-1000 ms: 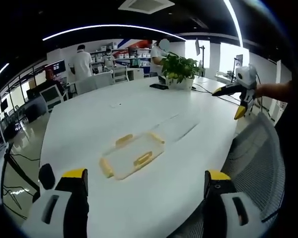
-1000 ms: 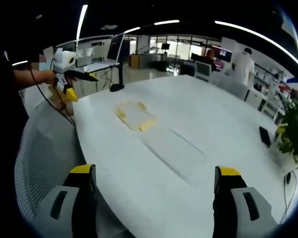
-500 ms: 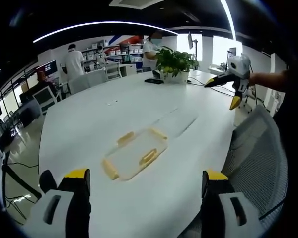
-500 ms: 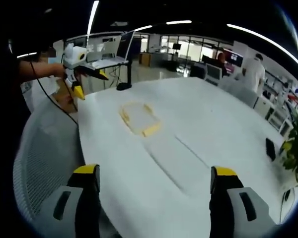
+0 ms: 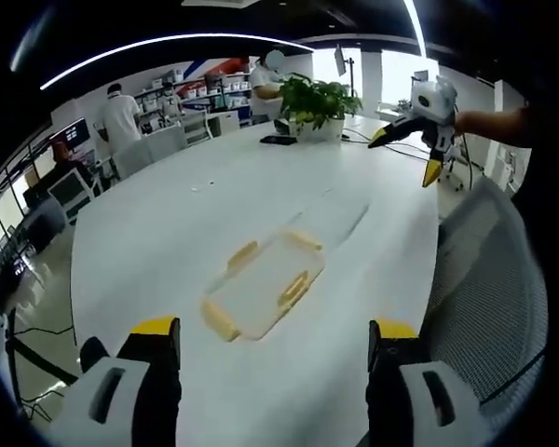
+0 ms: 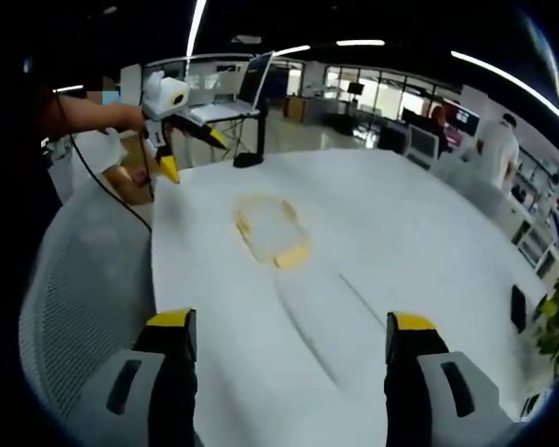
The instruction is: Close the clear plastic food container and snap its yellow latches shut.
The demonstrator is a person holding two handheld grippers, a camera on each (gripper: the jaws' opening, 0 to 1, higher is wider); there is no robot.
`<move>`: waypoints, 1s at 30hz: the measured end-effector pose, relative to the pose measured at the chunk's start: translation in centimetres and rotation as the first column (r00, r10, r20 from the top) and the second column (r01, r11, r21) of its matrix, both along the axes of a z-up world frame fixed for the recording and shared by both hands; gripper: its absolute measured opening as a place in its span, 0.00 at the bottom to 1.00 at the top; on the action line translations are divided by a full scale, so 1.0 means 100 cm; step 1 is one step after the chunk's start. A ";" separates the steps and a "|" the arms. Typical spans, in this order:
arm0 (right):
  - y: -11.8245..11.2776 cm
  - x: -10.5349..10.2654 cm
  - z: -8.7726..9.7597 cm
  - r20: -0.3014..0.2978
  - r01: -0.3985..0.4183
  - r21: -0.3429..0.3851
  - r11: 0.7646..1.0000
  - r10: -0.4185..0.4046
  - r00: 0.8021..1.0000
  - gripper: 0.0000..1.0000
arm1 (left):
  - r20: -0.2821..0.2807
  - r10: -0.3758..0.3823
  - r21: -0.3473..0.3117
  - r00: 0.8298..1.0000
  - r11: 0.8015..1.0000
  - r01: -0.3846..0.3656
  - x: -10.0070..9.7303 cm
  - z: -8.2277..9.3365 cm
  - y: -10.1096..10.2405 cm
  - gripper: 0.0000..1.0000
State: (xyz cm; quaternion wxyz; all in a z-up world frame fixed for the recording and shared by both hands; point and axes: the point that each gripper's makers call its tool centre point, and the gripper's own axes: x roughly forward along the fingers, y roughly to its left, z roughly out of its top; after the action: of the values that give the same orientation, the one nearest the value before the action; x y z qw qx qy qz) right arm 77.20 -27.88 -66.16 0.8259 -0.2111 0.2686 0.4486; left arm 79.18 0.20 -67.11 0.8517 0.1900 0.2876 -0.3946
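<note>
Big white table (image 5: 168, 233) runs wide across the left gripper view, its near edge curving under the jaws, and plenty of bare top lies all around the work. In the right gripper view the same table (image 6: 401, 242) sweeps away toward the far desks. A grey mesh chair (image 5: 489, 298) sits right against the near edge, its back rising beside the table; it shows in the right gripper view too (image 6: 84, 279).

Out in the middle of the top, well clear of every edge, lies the container (image 5: 261, 284) — clear, flat, with yellow latches (image 5: 293, 289) standing out at its sides. From the other side it reads as a pale outline (image 6: 272, 226) with one latch (image 6: 292, 256) at its near end.

Left gripper (image 5: 265, 391) hangs low over the near edge, jaws spread wide, nothing between them. Right gripper (image 6: 289, 382) — same story, jaws apart and empty, short of the container. Each one also shows in the other's view, held up off the table beyond the chair: right (image 5: 415, 126), left (image 6: 182, 126).

Far end: a plant (image 5: 317, 98), and a dark phone (image 5: 278, 140) lying near it.
</note>
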 end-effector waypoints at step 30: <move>0.064 0.048 -0.013 -0.054 -0.193 -0.052 0.980 0.190 0.980 0.64 | -0.080 -0.183 0.137 0.980 0.972 0.193 0.047 -0.039 0.013 0.57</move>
State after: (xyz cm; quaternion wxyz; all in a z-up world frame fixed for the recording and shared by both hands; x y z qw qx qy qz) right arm 81.99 -21.46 -67.44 0.7658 -0.2483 0.2798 0.5231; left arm 83.86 1.48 -71.02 0.7845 0.2643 0.3244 -0.4578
